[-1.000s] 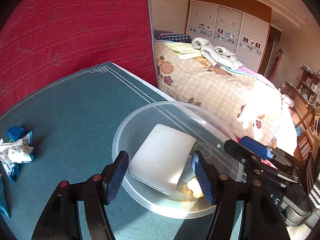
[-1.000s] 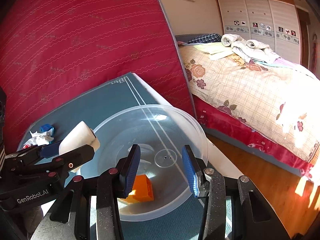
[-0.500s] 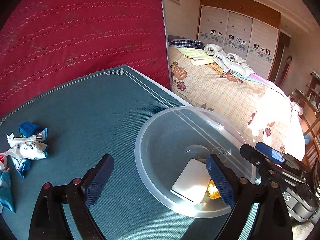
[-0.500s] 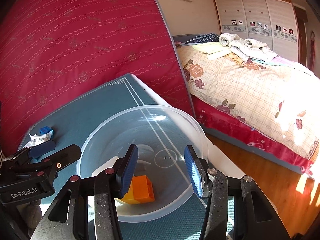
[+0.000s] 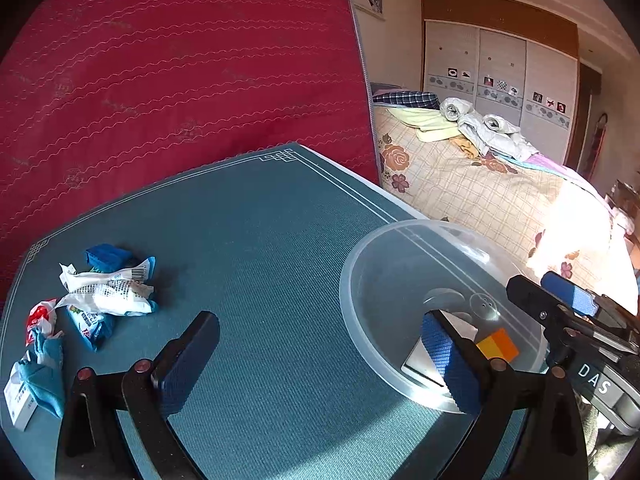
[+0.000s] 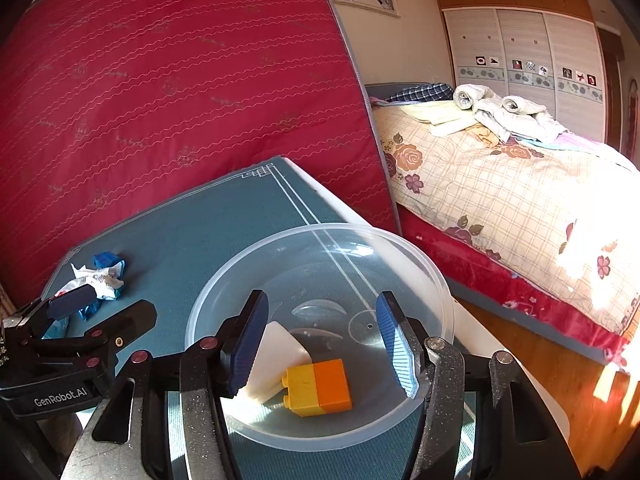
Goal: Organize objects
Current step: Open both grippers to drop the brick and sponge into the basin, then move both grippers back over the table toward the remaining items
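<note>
Sorting loose items into clear plastic bowl [image 6: 440,280] | white soap-like block [image 6: 280,350] and yellow-orange toy brick [image 6: 318,387] inside, gathered | crumpled wrappers [image 5: 106,292] on bench [image 5: 260,248] | left gripper [image 5: 320,364] jaws wide, empty | right gripper [image 6: 320,344] jaws wide, empty, over bowl.

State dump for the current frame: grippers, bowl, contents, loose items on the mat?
left gripper: open, empty
right gripper: open, empty
clear plastic bowl: upright on the teal mat
white rectangular block: in bowl, tilted
yellow-and-orange toy brick: in bowl
crumpled snack wrappers: loose on mat
</note>
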